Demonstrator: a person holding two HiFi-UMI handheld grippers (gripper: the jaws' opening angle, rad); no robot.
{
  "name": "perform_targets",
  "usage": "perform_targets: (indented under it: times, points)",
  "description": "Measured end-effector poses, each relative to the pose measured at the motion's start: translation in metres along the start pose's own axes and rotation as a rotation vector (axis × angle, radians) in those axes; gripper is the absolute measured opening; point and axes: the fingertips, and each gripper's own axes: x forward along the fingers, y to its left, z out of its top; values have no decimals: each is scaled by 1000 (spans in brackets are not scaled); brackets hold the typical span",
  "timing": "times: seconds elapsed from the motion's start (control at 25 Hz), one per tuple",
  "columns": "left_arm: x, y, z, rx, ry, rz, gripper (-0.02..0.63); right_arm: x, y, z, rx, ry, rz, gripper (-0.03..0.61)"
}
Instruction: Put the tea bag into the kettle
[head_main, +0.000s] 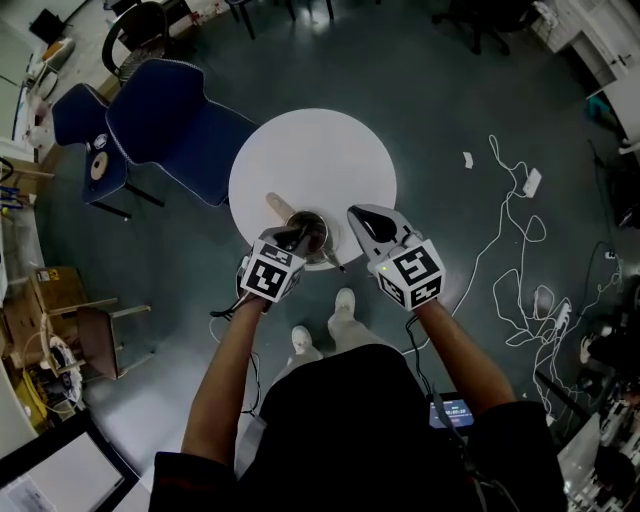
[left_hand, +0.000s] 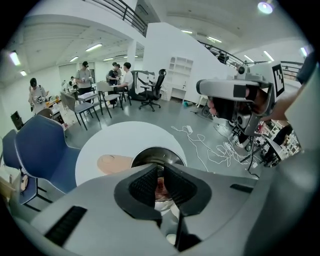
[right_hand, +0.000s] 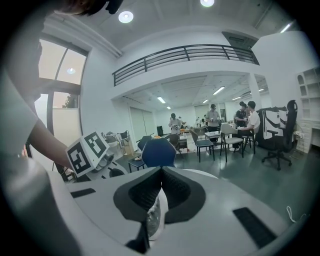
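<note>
A steel kettle (head_main: 319, 226) with a wooden handle (head_main: 279, 208) stands open at the near edge of the round white table (head_main: 320, 150). My left gripper (head_main: 296, 238) hangs right over its mouth. In the left gripper view the kettle's rim (left_hand: 165, 152) lies just beyond the jaws of the left gripper (left_hand: 161, 172), which are shut on a reddish tea bag (left_hand: 160, 188). My right gripper (head_main: 362, 218) hovers to the right of the kettle. In its own view the right gripper (right_hand: 161, 175) is shut on a pale, shiny wrapper (right_hand: 153, 216) that hangs below the pads.
Two blue chairs (head_main: 170, 125) stand left of the table. White cables (head_main: 520, 230) trail over the floor at the right. Cardboard boxes (head_main: 50, 300) sit at the far left. The person's shoes (head_main: 344, 300) are just below the table's near edge. People sit at distant desks (left_hand: 112, 80).
</note>
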Motion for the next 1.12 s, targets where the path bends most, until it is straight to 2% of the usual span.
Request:
perform_targets:
  times: [0.64, 0.96, 1.12]
  points:
    - [-77, -6, 49, 25, -215, 43, 20, -4, 28, 39, -61, -40, 12, 18]
    - [-120, -7, 63, 75, -344, 97, 20, -10, 52, 59, -97, -64, -3, 18]
    - [-152, -8, 78, 78, -439, 108, 18, -14, 69, 76, -128, -80, -5, 18]
